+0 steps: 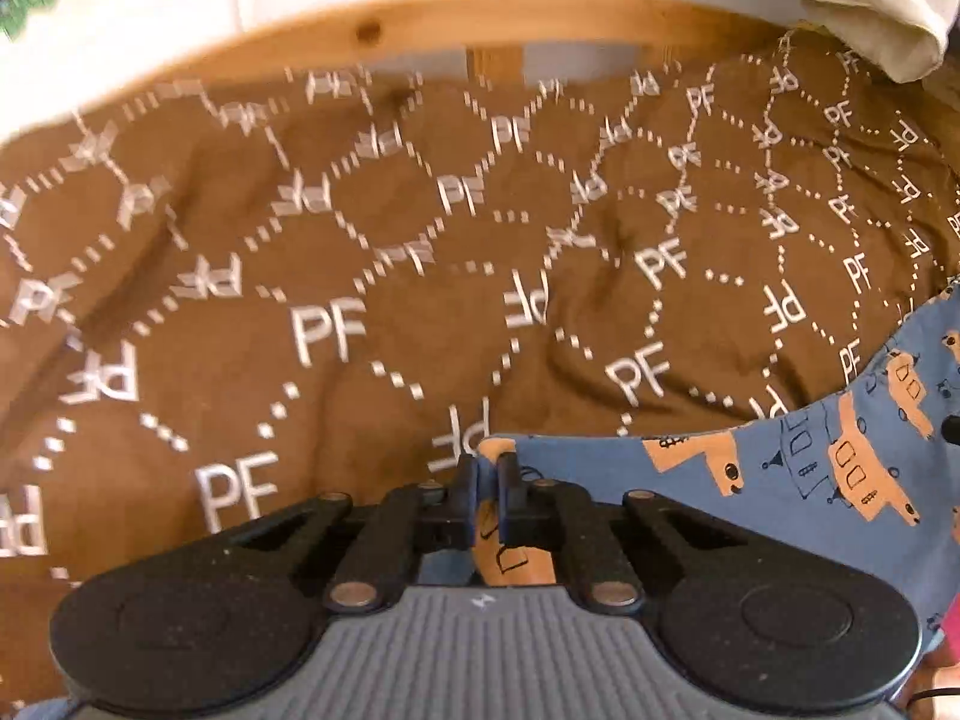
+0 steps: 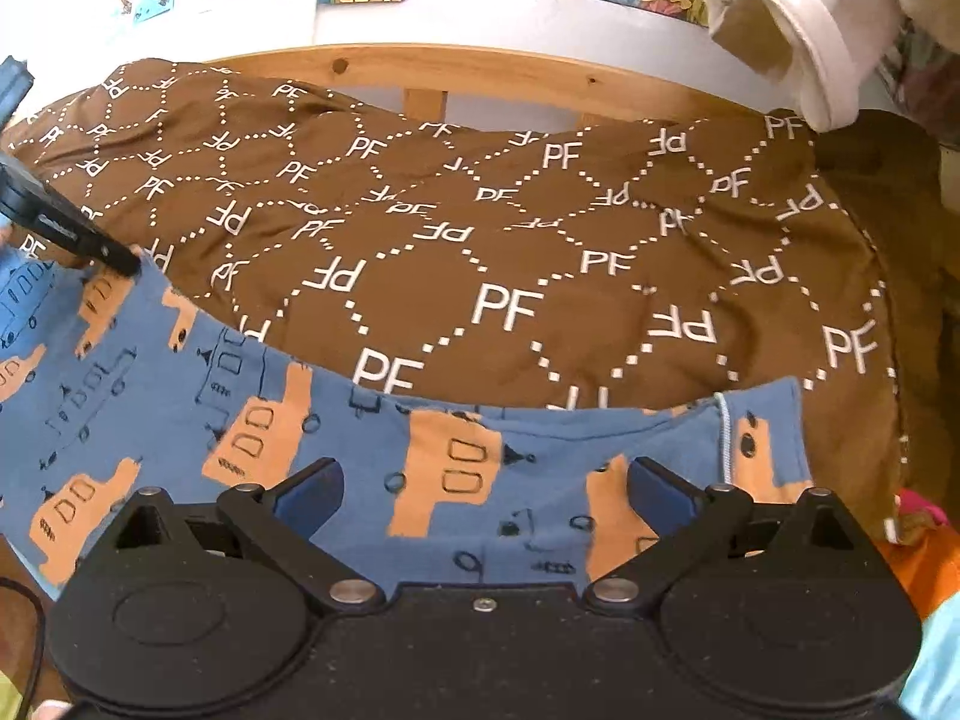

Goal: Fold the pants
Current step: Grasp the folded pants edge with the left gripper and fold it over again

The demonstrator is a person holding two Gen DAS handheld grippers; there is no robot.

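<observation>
Currently, the soft, limp blue truck-print cotton pants (image 2: 372, 444) are pinched at a corner by the left gripper (image 1: 486, 471); the right gripper (image 2: 486, 492) is held apart, and the waistband edge should be gripped.

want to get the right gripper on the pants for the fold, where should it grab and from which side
Probably the waistband corner beside the drawstring, coming in from the near side with one finger under the edge. The pants lie flat on the blanket, and that free edge sits just ahead of the open right gripper. The left gripper is shut on a far corner.
</observation>
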